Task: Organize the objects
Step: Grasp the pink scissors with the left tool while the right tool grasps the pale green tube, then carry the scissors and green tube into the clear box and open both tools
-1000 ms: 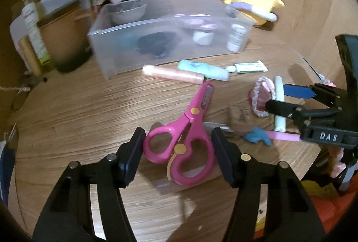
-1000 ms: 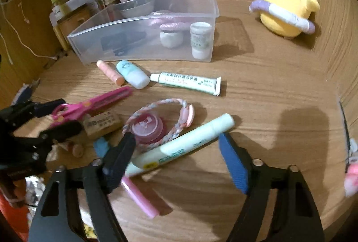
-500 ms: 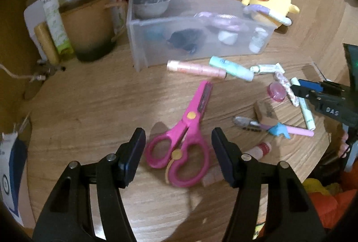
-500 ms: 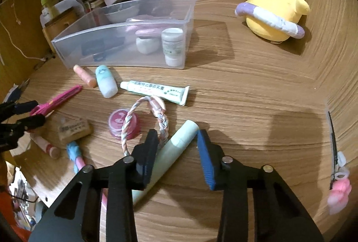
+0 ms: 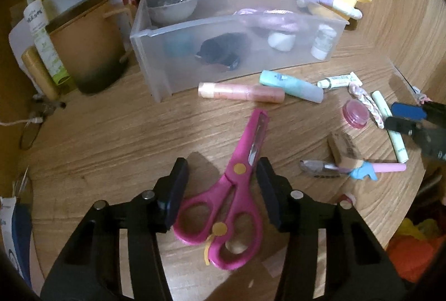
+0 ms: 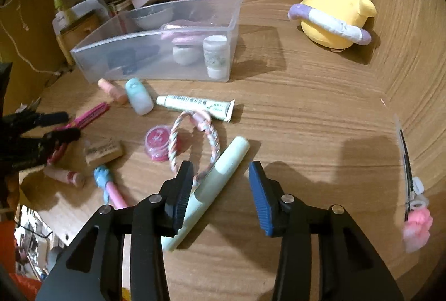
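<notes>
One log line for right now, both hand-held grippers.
left hand-held gripper: closing around pink scissors, pads not touching | right hand-held gripper: reopening, mint pen at one pad, unheld | clear bin

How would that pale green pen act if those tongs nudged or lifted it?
The pale green pen looks round and smooth, so a sideways nudge would probably roll it. It seems stiff and light. Its tip lies against the braided bracelet, which might drag along. Gripped near one end, it may tilt.

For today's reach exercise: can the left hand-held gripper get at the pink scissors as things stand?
Probably yes. The left hand-held gripper already straddles the pink scissors, its jaws just closing with the scissors between them; nothing lies on top.
</notes>
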